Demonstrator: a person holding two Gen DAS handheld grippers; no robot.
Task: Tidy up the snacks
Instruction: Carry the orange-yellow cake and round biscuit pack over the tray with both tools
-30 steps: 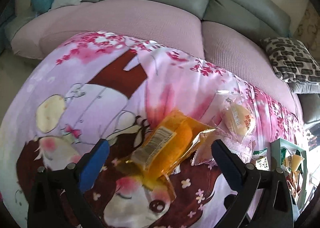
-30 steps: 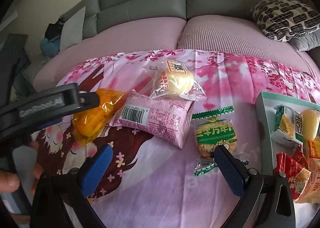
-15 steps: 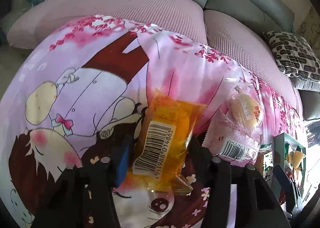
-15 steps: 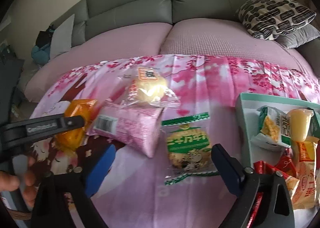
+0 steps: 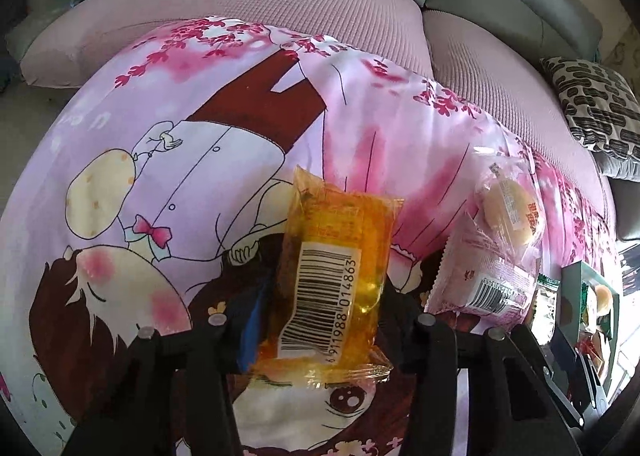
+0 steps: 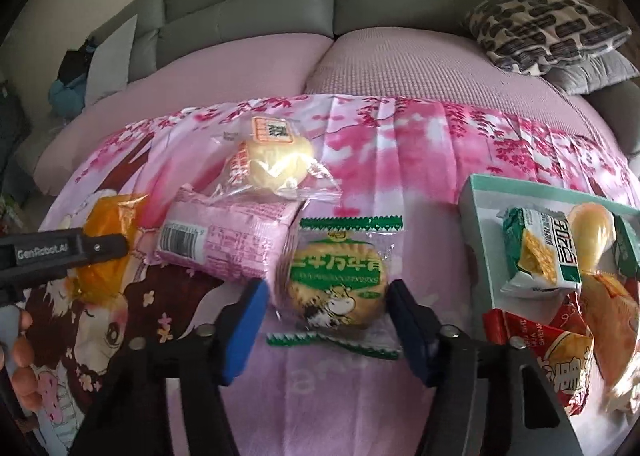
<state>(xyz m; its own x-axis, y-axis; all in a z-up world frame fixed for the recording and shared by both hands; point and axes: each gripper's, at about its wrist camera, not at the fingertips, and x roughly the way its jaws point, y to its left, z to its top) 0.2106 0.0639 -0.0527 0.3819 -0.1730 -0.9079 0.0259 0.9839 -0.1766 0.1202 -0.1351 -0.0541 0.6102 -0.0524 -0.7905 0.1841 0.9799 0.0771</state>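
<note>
Left gripper (image 5: 320, 312) jaws clench one orange snack packet (image 5: 336, 276); right gripper (image 6: 326, 320) jaws, just closing, flank one green biscuit packet (image 6: 338, 286) without pressing it; two pink-and-clear packets lie beside.

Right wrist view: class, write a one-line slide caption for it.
Right gripper closing around a green-wrapped round biscuit on the pink cloth, beside a teal box of snacks.

Cartoon-print cloth (image 5: 168, 159) over pink sofa seat (image 6: 400, 59); patterned cushion (image 6: 544, 27) at right.

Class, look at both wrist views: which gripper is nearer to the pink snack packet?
Left. The left gripper, clamping the orange packet, sits just beside the pink snack packet; the right gripper straddles the green biscuit packet, slightly further off.
</note>
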